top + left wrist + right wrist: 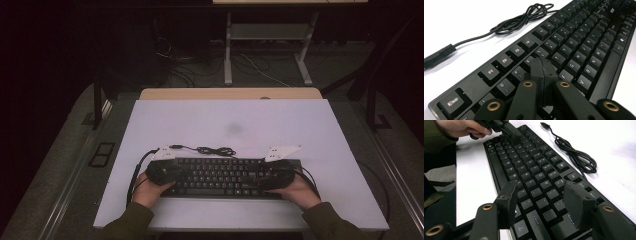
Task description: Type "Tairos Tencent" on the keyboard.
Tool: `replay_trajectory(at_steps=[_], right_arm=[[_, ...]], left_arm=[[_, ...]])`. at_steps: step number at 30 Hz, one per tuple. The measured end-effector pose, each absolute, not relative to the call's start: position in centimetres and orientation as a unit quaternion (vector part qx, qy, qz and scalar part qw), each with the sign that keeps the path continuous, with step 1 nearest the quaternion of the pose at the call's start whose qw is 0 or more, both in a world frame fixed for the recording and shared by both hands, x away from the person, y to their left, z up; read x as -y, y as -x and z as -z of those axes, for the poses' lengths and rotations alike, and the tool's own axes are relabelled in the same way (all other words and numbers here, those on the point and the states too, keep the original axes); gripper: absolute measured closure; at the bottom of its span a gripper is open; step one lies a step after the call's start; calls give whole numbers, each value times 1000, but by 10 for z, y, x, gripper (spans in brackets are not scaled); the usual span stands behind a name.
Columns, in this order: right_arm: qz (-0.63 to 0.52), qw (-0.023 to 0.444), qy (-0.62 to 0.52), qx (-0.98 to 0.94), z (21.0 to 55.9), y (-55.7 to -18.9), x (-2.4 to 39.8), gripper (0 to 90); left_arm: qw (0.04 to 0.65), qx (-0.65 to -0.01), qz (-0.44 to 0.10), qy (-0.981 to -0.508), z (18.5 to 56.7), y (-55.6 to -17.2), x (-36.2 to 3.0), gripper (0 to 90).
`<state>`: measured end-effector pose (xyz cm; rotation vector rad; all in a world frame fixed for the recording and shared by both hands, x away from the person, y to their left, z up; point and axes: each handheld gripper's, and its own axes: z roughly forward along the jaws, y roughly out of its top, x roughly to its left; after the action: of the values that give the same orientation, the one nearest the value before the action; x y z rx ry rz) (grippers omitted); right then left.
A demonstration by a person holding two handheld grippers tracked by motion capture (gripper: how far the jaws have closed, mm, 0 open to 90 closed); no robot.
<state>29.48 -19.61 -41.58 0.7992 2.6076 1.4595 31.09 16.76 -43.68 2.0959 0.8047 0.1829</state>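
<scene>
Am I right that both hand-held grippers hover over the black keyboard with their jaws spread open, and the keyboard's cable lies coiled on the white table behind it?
Not quite: the left hand-held gripper has its jaws pressed together, as the left gripper view shows. The right hand-held gripper is open over the black keyboard, and the cable lies coiled on the white table behind it.

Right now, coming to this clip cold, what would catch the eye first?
A black keyboard lies at the near edge of the white table, with a gripper over each end. The left gripper has its jaws pressed together over the number row, while the right gripper hangs open above the keys near Shift. Behind the keyboard, its loosely coiled cable lies on the table.
</scene>
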Motion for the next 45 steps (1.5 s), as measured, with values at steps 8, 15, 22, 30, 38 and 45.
replay_trajectory(at_steps=[8, 15, 22, 30, 38, 45], right_arm=[[-469, 25, -259, -844, 416, -295, 196, 450], [-471, 25, -259, -843, 416, -295, 196, 452], [-471, 23, -258, -843, 416, -296, 194, 477], [-470, 16, -250, -847, 416, -298, 185, 589], [-467, 5, -240, -851, 415, -300, 175, 763], [-462, -4, -227, -857, 414, -303, 163, 889]], left_arm=[[423, -316, -76, -846, 439, -310, -164, 889], [441, -316, -77, -837, 431, -308, -168, 888], [447, -318, -75, -833, 428, -306, -169, 827], [451, -321, -70, -830, 428, -304, -172, 688], [451, -322, -72, -829, 427, -303, -172, 555], [451, -326, -78, -827, 427, -302, -172, 442]])
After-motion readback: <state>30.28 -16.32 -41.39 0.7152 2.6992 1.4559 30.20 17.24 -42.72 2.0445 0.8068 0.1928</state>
